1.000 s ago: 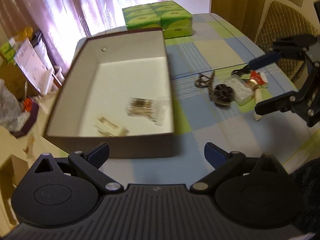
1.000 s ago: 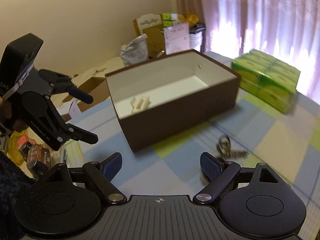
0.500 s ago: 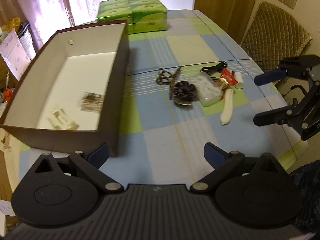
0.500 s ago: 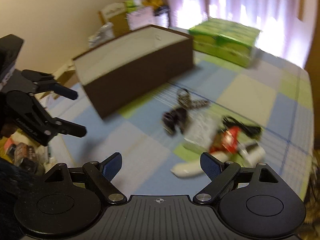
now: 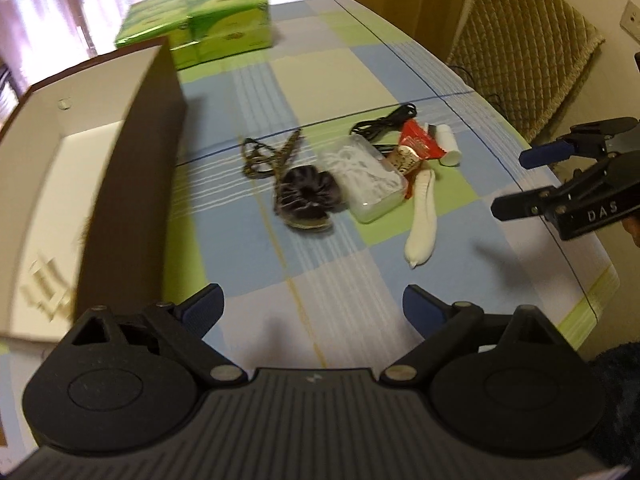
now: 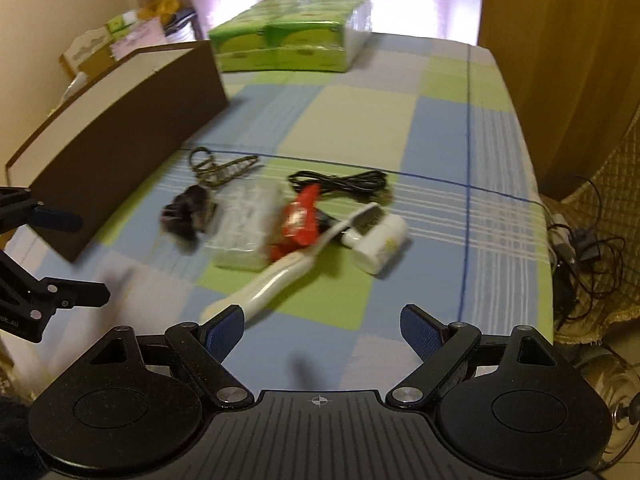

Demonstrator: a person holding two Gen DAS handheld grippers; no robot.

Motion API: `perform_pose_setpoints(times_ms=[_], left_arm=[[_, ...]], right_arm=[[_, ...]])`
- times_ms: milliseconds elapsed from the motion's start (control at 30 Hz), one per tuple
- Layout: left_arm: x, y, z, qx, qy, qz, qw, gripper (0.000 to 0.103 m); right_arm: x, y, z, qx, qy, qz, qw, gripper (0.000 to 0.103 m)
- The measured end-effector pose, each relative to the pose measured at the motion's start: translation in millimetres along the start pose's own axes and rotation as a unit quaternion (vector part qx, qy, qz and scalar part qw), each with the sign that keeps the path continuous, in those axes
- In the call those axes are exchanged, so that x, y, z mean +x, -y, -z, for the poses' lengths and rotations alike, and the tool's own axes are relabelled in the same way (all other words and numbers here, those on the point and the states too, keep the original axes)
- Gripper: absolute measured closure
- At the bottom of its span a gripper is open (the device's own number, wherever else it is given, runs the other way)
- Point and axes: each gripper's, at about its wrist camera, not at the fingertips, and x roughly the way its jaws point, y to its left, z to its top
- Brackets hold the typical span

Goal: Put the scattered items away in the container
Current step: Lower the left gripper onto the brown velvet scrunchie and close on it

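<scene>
Checked tablecloth point(image 5: 304, 68), blue, green and pale squares, bearing one brown cardboard box point(image 5: 132, 184) with a white interior, standing open at the left; pale cardboard pieces point(image 5: 44, 288) lie on its floor, blurred. Green wrapped packs point(image 5: 200, 24) stand beyond the box's far end. Scattered items, grouped mid-table, to the right of the box and apart from it: patterned scissors point(image 5: 268, 156); dark scrunchie point(image 5: 308, 196), just in front of the scissors; clear plastic case point(image 5: 368, 184) with white contents, touching the scrunchie's right side; black cable point(image 5: 384, 122) behind the case; red wrapper point(image 5: 420, 142) at the case's far right corner; white tube point(image 5: 448, 146) beside the wrapper; white toothbrush point(image 5: 422, 216), lying lengthwise, handle end toward the camera. Left gripper point(image 5: 312, 314): jaws have just been closing a little yet stand wide apart, nothing between them; the whole group lies ahead of its fingertips, well short of contact, the scrunchie nearest. Right gripper point(image 6: 322, 328): jaws wide apart, holding nothing; the toothbrush handle end point(image 6: 224, 306) lies just beyond its left fingertip point(image 6: 224, 330), whether touching cannot be told. In the left view the right gripper hangs at the table's right edge, clear of the items.
</scene>
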Motion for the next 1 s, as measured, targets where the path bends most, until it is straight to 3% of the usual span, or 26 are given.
perform_pose_setpoints(times_ms=[567,633,800,900,1000], left_arm=[[74,6,-50,0.066,0.035,-0.016,0.9971,0.026],[81,5,-55,0.077,0.036,-0.013,0.9963,0.035],[94,4,-60,0.126,0.033,-0.018,0.9913,0.044],[101,1,-62,0.14,0.019,0.003,0.99,0.059],[105,3,-60,0.153,0.015,0.009,0.9881,0.062]], right_arm=[[27,42,-11,0.05,-0.007,0.024,0.998,0.013],[27,45,-12,0.054,-0.008,0.025,0.998,0.013],[32,51,-13,0.063,-0.014,0.028,0.998,0.013],[34,53,-14,0.068,-0.015,0.028,0.997,0.013],[36,54,-16,0.068,-0.016,0.026,0.997,0.013]])
